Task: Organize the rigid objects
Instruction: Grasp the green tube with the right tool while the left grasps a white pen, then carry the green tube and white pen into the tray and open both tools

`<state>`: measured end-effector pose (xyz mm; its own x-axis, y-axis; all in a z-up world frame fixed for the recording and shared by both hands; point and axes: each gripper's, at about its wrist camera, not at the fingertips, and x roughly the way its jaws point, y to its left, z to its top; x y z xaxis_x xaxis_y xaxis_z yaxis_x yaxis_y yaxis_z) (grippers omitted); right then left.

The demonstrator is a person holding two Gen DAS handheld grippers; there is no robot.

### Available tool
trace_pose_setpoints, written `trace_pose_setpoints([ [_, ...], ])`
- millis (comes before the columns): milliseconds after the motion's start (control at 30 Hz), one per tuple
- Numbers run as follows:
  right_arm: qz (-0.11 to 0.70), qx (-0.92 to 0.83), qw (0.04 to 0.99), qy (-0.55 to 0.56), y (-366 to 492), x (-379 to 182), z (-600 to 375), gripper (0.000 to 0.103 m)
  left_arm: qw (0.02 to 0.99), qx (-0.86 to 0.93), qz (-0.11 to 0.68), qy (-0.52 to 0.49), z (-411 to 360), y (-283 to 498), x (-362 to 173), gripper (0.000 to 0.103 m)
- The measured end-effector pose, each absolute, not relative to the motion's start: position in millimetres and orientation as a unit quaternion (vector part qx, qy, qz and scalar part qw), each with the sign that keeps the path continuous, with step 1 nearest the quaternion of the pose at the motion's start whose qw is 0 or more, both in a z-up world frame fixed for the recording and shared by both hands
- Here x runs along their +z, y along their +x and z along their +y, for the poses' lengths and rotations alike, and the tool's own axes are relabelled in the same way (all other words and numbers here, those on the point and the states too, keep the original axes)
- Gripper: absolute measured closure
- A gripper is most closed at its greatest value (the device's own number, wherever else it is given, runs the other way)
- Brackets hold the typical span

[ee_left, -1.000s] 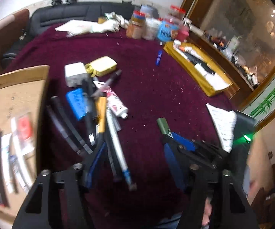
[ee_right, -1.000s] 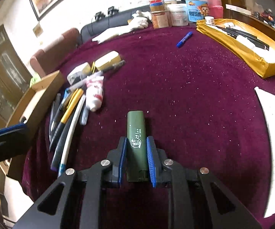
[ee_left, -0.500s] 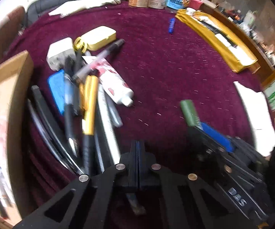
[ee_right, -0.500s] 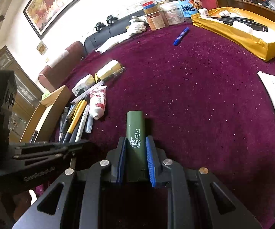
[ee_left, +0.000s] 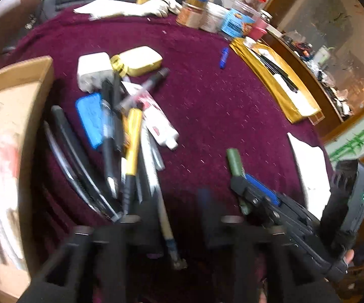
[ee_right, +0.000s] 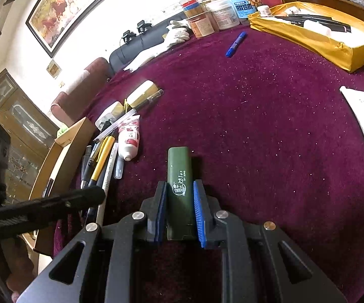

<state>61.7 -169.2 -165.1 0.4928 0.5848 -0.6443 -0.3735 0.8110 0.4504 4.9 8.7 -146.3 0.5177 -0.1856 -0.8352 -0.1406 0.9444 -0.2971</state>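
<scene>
Green case [ee_right: 179, 184] clamped between right gripper [ee_right: 179, 210] fingers [ee_right: 199, 212], protruding forward.

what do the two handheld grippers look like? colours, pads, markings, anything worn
Right gripper: matte black angular frame with triangular cut-outs, silver pivot bolts and ribbed blue pads lining the fingers. A black block with a green light sits behind it in the left wrist view. Left gripper: the same black frame, blurred, with pale lettering along its side. No cables or sleeves can be made out.
</scene>
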Motion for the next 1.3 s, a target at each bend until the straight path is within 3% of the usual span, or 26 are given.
trace_pose_setpoints([
  [100,0.421,0.28,0.853,0.127,62.5,-164.9,-169.3,0.084,0.849,-0.006,0.504,-0.157,3.7,14.3,-147.4,0.046],
  [333,0.433,0.286,0.839,0.162,62.9,-168.1,-179.3,0.084,0.836,0.032,0.528,-0.147,2.3,30.2,-158.6,0.073],
  [533,0.431,0.287,0.84,0.162,62.6,-168.5,-179.4,0.084,0.829,0.031,0.541,-0.141,-1.1,33.2,-166.8,0.074],
  [567,0.431,0.287,0.84,0.161,62.4,-168.3,-179.0,0.084,0.829,0.035,0.542,-0.134,-3.6,34.3,-169.4,0.077],
  [600,0.432,0.286,0.84,0.159,62.4,-168.1,-178.6,0.084,0.832,0.042,0.539,-0.125,-5.2,34.0,-169.0,0.09],
  [633,0.432,0.287,0.841,0.157,62.2,-167.9,-178.4,0.084,0.831,0.046,0.539,-0.127,-4.2,33.4,-170.0,0.095],
  [900,0.429,0.268,0.855,0.112,56.8,-161.6,-165.5,0.083,0.85,0.007,0.495,-0.181,9.7,9.7,-158.7,0.097],
  [1300,0.423,0.307,0.84,0.145,36.0,-134.6,-150.3,0.083,0.848,-0.087,0.434,-0.29,56.1,-38.8,-102.0,0.097],
])
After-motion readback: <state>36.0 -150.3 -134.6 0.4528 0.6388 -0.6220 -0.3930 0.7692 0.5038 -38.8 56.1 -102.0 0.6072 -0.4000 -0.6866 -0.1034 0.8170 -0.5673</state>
